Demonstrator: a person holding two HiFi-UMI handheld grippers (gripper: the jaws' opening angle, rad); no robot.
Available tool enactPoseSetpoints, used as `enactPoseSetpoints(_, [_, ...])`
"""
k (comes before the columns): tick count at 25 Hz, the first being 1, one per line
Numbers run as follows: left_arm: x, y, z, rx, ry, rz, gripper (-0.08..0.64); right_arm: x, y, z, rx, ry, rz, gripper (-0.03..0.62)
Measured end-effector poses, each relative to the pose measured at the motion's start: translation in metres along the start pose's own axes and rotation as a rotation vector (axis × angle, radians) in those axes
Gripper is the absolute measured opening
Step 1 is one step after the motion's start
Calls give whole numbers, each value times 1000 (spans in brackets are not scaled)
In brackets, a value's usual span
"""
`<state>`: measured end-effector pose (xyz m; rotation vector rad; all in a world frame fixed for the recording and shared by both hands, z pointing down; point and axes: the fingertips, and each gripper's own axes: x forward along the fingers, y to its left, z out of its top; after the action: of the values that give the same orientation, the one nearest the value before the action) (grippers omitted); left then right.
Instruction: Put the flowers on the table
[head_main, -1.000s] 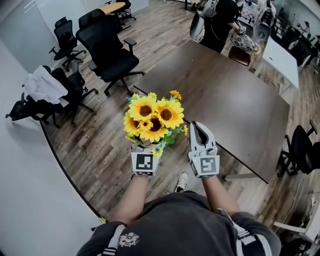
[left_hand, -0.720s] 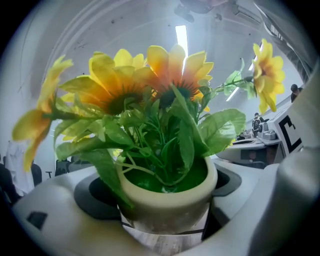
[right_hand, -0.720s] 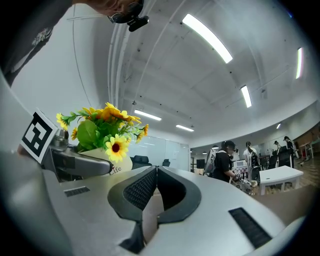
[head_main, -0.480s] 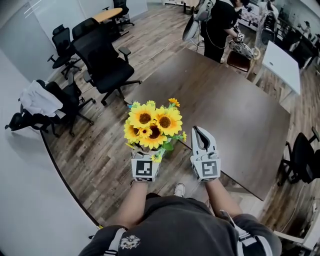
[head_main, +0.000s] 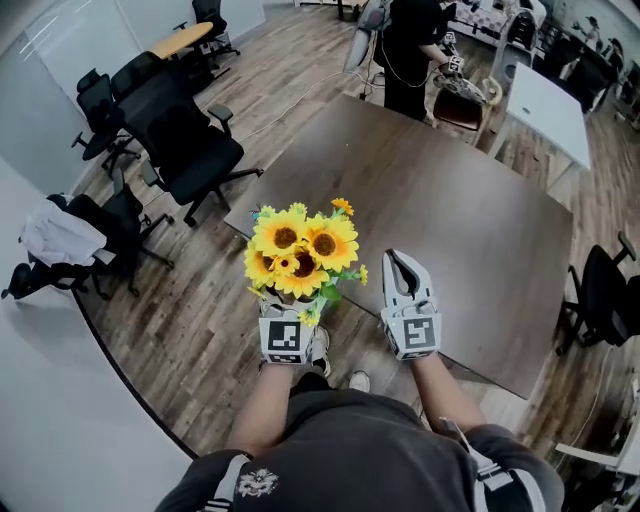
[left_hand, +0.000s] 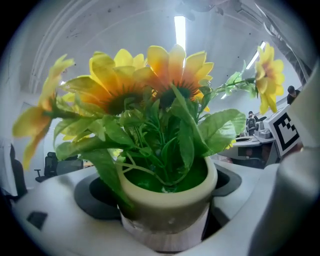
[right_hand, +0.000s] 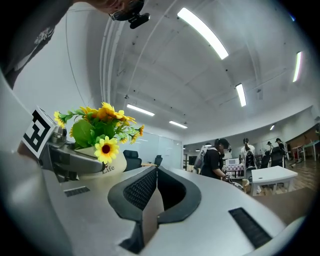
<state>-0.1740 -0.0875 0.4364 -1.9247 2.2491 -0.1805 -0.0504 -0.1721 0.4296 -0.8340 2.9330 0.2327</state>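
Table nearer, left gripper gripping flowers, right gripper closed

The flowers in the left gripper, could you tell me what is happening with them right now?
A person holds a pot of sunflowers, with the left gripper shut on the pot. The right gripper is beside it, shut and holding nothing. The pot hangs over the wood floor near the corner of the dark table and is not yet set down on it.
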Motion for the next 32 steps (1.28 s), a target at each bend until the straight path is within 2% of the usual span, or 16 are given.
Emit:
enactPoseSetpoints(5, [75, -1, -7, -35, 6, -61, 526, 44, -54, -7, -3, 21, -78, 25])
enactPoseSetpoints(14, [158, 10, -22, -38, 11, -214, 526, 86, -101, -17, -26, 62, -235, 25])
enactPoseSetpoints(24, [214, 11, -46, -48, 17, -398, 526, 106, -118, -43, -32, 136, -405, 25])
enactPoseSetpoints(32, [243, -19, -72, -61, 32, -505, 526, 92, -135, -77, -9, 189, -504, 25])
